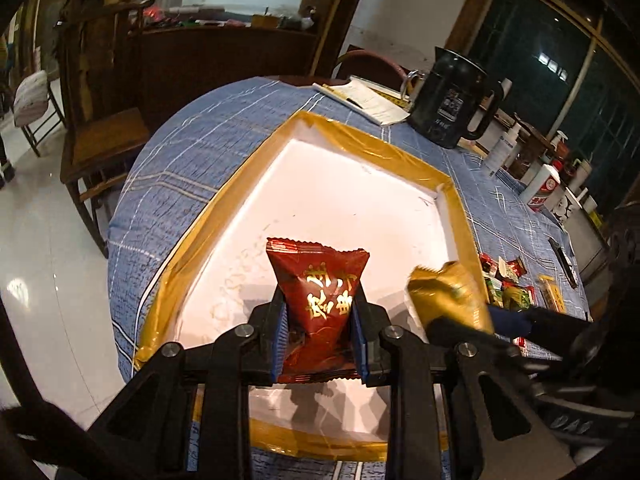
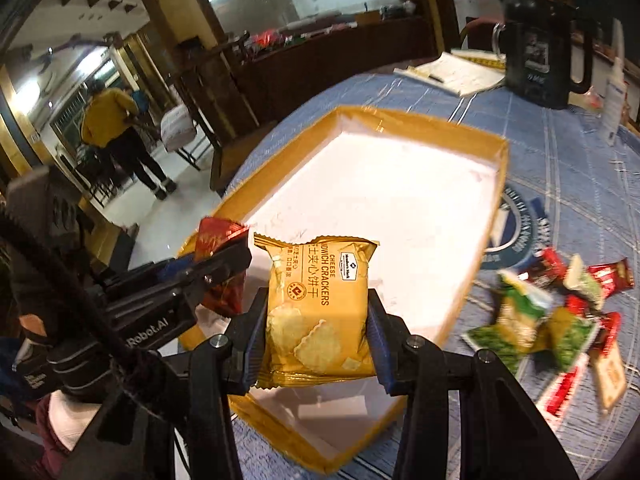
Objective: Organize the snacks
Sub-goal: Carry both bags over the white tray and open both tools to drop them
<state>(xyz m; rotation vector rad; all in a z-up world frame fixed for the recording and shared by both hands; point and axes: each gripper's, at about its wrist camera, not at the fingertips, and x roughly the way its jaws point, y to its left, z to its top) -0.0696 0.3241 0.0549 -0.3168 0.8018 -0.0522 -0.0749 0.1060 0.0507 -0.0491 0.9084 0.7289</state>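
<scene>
My left gripper [image 1: 319, 316] is shut on a dark red snack packet [image 1: 320, 304] with gold writing and holds it above the white floor of a gold-rimmed box [image 1: 360, 140]. My right gripper [image 2: 317, 320] is shut on a yellow cheese cracker packet [image 2: 318, 308] and holds it over the same box [image 2: 486, 216], near its front. The cracker packet also shows in the left wrist view [image 1: 452, 300] at the right. The red packet also shows in the right wrist view [image 2: 216, 240] at the left. The box holds no snacks.
A pile of loose snack packets [image 2: 560, 312] lies on the blue tablecloth [image 1: 192, 168] right of the box; it also shows in the left wrist view [image 1: 512, 284]. A black kettle [image 1: 448, 100], papers [image 1: 368, 100] and bottles [image 1: 544, 188] stand at the back. A wooden chair [image 1: 100, 140] stands left of the table.
</scene>
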